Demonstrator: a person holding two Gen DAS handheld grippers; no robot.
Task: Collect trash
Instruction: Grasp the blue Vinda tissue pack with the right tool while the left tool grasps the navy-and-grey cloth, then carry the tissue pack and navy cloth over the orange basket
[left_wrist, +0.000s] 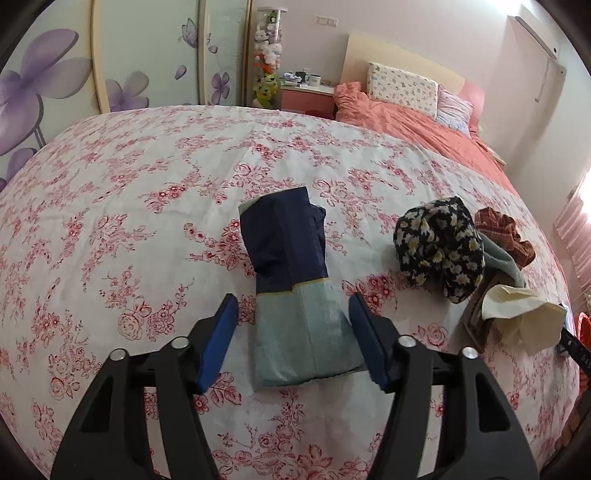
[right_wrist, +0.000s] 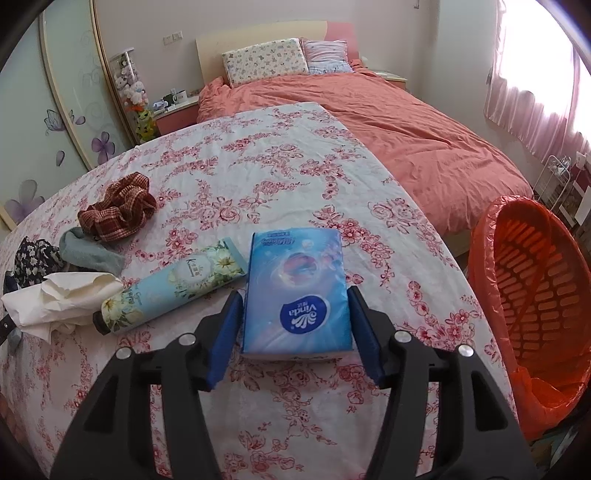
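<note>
In the left wrist view my left gripper is open, its blue pads on either side of a flat navy and pale green packet lying on the floral tablecloth. In the right wrist view my right gripper is open around the near end of a blue Vinda tissue pack; whether the pads touch it I cannot tell. A crumpled white tissue lies at the left, also seen in the left wrist view. An orange-lined trash basket stands beside the table at the right.
A floral light-blue tube lies left of the tissue pack. A red plaid scrunchie, a grey-green cloth and a dark daisy-print cloth lie nearby. A bed with a coral duvet stands behind the table.
</note>
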